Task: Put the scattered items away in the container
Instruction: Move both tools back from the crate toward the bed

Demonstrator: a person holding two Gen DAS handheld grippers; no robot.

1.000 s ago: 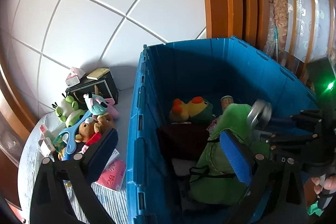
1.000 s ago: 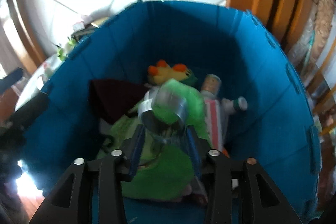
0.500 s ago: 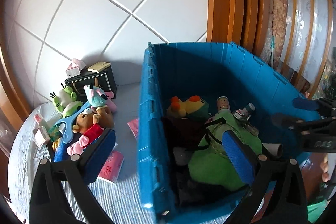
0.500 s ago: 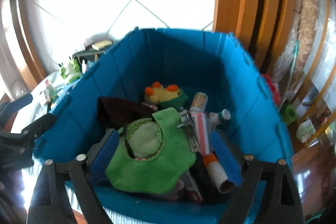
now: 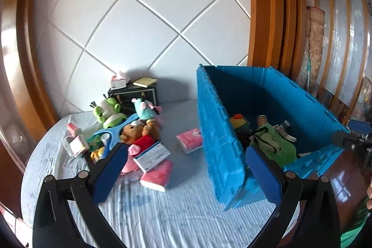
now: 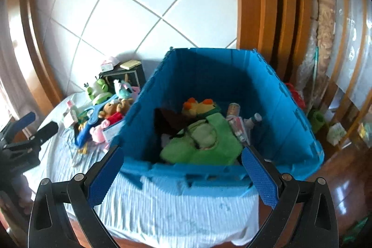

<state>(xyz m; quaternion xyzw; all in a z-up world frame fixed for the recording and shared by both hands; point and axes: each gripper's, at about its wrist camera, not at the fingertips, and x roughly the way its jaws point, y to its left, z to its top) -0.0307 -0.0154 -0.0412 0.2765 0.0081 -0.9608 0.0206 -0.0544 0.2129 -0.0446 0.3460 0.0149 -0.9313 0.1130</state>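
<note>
Item: my right claw (image 6: 181, 174), jaws opening wide, empty, before the blue plastic crate (image 6: 297, 117). Left claw (image 5: 186, 171), wide, empty: approach the brown plush bear (image 5: 139, 135) left of the crate from above.

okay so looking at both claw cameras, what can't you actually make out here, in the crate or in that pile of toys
- Blue crate floor, right wrist view: hidden under the green cloth and other items.
- Print on the white box, left wrist view: too small to read.
- Items under the bear plush, left wrist view: covered by the pile and the left claw pad.
- Right claw: jaws opening, nothing between them.
</note>
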